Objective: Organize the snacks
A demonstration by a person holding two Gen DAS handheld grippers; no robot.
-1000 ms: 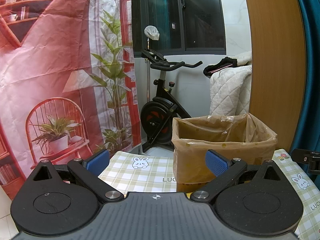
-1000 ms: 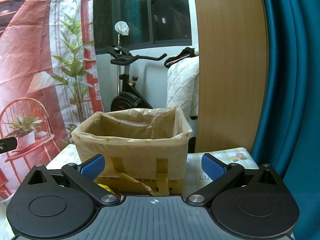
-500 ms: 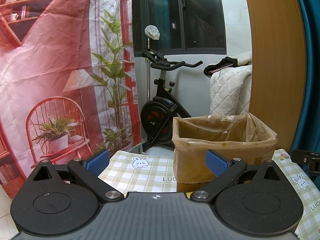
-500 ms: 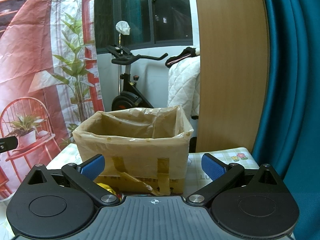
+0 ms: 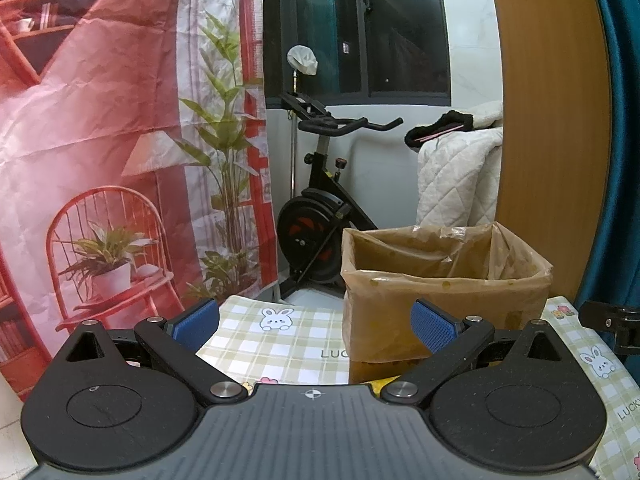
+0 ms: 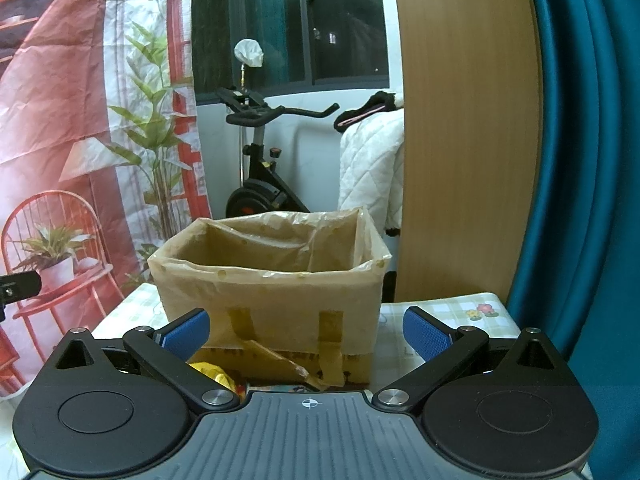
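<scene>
I hold both tools level over the bench, each spread wide with nothing between its blue pads: the left tool (image 5: 314, 322) looks across the checked cloth, the right tool (image 6: 306, 330) straight at the box. Just past the right tool's left pad, a yellow snack packet (image 6: 214, 372) lies on the bench (image 5: 272, 344) against the foot of the plastic-lined cardboard box (image 6: 272, 280), half hidden by the tool body (I can make out little more than a crumpled yellow wrapper). The box stands upright on the far side of the cloth, its mouth open; from this low angle I cannot see whether anything lies inside. By my reading, the sorting has barely begun: the visible packet is not yet picked up.
</scene>
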